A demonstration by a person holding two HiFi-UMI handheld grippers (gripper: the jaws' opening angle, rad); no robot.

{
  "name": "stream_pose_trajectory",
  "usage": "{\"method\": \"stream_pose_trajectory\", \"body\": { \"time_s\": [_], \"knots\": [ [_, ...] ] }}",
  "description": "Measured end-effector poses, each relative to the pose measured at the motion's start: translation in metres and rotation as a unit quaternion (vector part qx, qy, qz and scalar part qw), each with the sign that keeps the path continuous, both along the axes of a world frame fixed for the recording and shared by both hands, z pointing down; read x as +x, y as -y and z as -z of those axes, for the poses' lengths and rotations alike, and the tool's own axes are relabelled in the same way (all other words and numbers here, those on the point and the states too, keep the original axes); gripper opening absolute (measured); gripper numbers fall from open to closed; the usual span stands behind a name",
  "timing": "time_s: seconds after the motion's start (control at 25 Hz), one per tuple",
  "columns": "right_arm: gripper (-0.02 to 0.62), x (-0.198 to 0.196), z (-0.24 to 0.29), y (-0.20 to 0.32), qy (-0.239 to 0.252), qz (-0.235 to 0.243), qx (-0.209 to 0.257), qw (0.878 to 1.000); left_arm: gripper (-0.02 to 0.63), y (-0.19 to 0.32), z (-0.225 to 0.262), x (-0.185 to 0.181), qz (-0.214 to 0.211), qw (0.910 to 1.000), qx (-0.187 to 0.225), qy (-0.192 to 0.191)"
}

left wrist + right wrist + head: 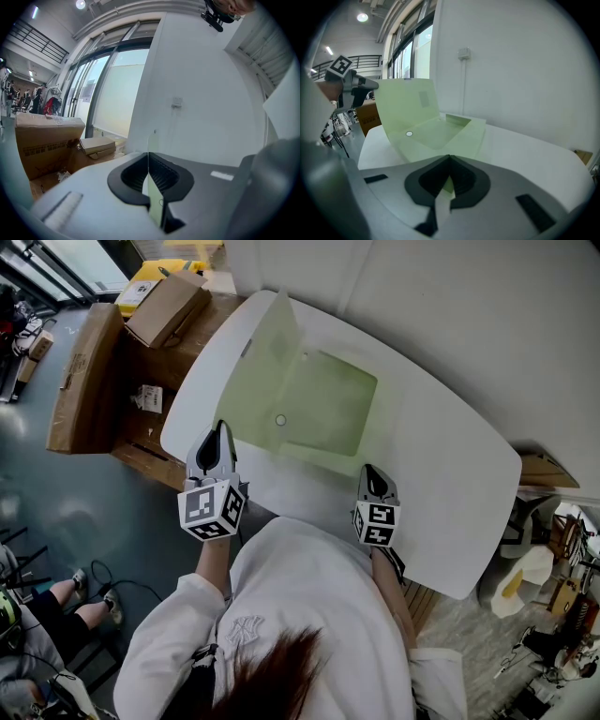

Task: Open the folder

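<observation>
A translucent green folder [328,409] lies on the white table [450,474], and its cover flap [267,343] stands lifted on the left side. A small round snap [280,420] shows on the flap. My left gripper [221,429] is shut on the flap's near edge; in the left gripper view the sheet [152,197] runs edge-on between the closed jaws of my left gripper [149,174]. My right gripper [369,471] is shut on the folder's near edge, pinning it to the table. In the right gripper view the green sheet [417,112] rises ahead of my right gripper [449,177].
Cardboard boxes [86,381] and a smaller carton [169,306] stand on a wooden shelf left of the table. A white wall [487,324] runs behind it. A seated person's legs [66,601] show at lower left. Clutter sits past the table's right end [553,577].
</observation>
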State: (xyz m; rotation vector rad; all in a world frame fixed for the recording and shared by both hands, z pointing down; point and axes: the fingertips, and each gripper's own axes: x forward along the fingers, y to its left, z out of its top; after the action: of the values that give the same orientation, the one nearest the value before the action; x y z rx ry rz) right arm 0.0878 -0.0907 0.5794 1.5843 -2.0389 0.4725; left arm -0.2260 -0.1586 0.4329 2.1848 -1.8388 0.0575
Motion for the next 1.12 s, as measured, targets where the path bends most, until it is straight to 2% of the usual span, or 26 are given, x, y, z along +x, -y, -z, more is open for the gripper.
{"method": "stream_pose_trajectory", "body": {
  "time_s": [1.12],
  "knots": [
    [0.006,0.0006,-0.0003,0.0001,-0.002,-0.002,-0.002,1.0,0.012,0.001,-0.0024,-0.0014,0.0,1.0,-0.002,-0.004]
  ]
}}
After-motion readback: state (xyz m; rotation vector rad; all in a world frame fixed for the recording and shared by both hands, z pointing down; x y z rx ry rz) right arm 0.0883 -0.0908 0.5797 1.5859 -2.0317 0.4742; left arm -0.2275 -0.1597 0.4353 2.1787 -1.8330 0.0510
